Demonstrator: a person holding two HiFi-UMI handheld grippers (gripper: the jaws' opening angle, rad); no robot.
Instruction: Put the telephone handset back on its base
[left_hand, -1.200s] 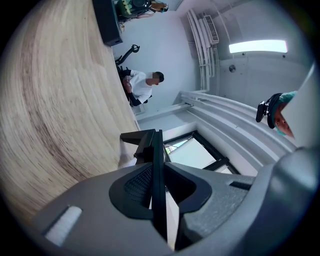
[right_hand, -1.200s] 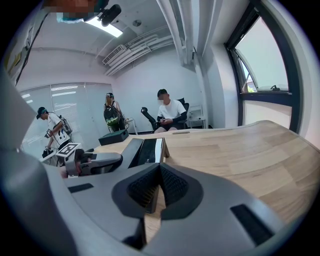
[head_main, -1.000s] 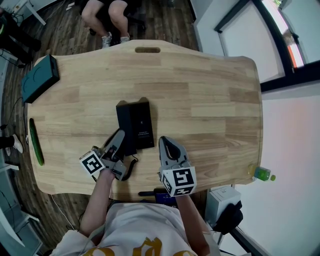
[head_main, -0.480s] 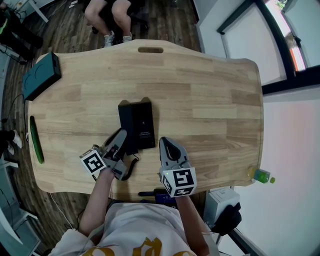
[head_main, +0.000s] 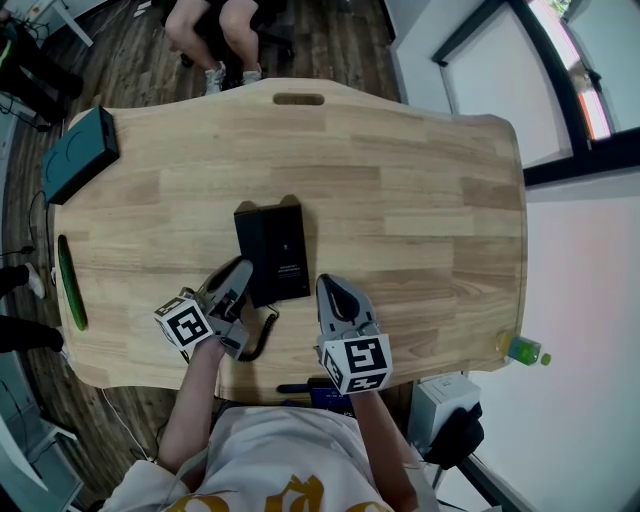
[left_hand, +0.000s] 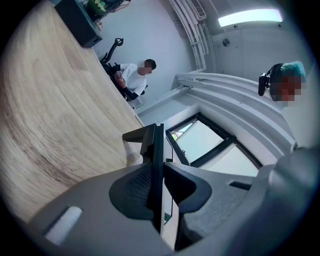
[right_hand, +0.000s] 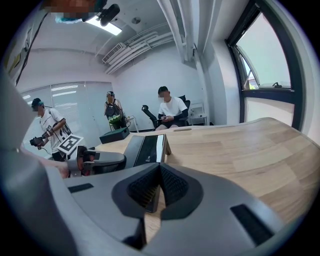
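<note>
The black telephone (head_main: 272, 252) lies in the middle of the wooden table (head_main: 420, 200). Its handset (head_main: 249, 250) lies along the base's left side. My left gripper (head_main: 238, 274) is rolled on its side at the phone's near left corner. In the left gripper view a thin black edge of the handset (left_hand: 157, 145) runs between the pads, and the left gripper (left_hand: 159, 170) is shut on it. My right gripper (head_main: 331, 286) rests just right of the phone's near end. In the right gripper view the right gripper (right_hand: 159, 169) is shut and empty, with the phone (right_hand: 145, 149) ahead.
The phone's cord (head_main: 262, 335) curls by the near edge. A dark teal box (head_main: 80, 155) sits at the far left corner, and a green object (head_main: 68, 285) on the left rim. A seated person (head_main: 215, 30) is beyond the far edge. Other people (right_hand: 46, 127) stand left.
The left gripper has drifted slightly toward the table's near left. The phone and the right gripper look unchanged.
</note>
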